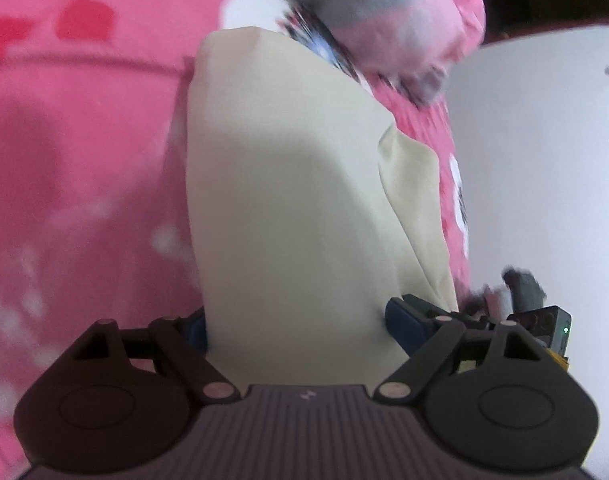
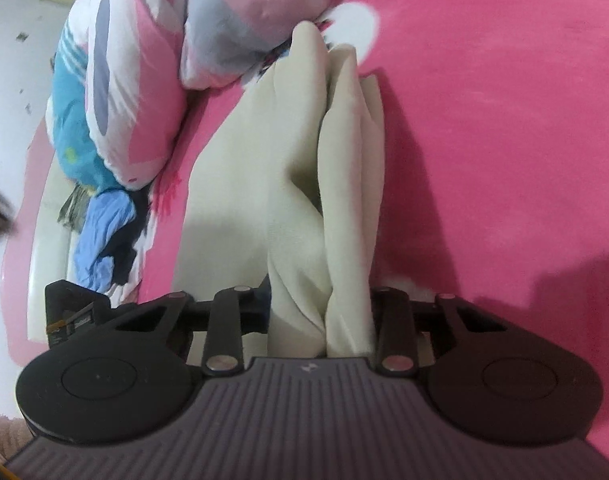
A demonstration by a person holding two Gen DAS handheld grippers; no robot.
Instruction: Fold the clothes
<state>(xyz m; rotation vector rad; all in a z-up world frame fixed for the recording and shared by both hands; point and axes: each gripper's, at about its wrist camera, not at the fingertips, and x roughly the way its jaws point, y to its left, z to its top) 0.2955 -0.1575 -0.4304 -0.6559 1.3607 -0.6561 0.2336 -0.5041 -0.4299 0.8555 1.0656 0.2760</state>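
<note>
A cream garment (image 1: 288, 200) lies lengthwise on the pink bedsheet (image 1: 84, 140). My left gripper (image 1: 300, 320) stands wide open at its near end. The flat cloth fills the gap between the blue pads (image 1: 404, 320) without being pinched. In the right wrist view the same cream garment (image 2: 240, 184) is gathered into upright folds. My right gripper (image 2: 320, 304) is shut on those bunched folds, and its fingertips are hidden behind the cloth. The two grippers sit side by side at the same end of the garment.
Patterned pillows or a quilt (image 2: 240, 12) lie at the garment's far end. A heap of blue and dark clothes (image 2: 100, 232) sits at the bed's edge. White floor (image 1: 544, 160) runs beside the bed. The pink sheet (image 2: 504, 140) stretches away on the other side.
</note>
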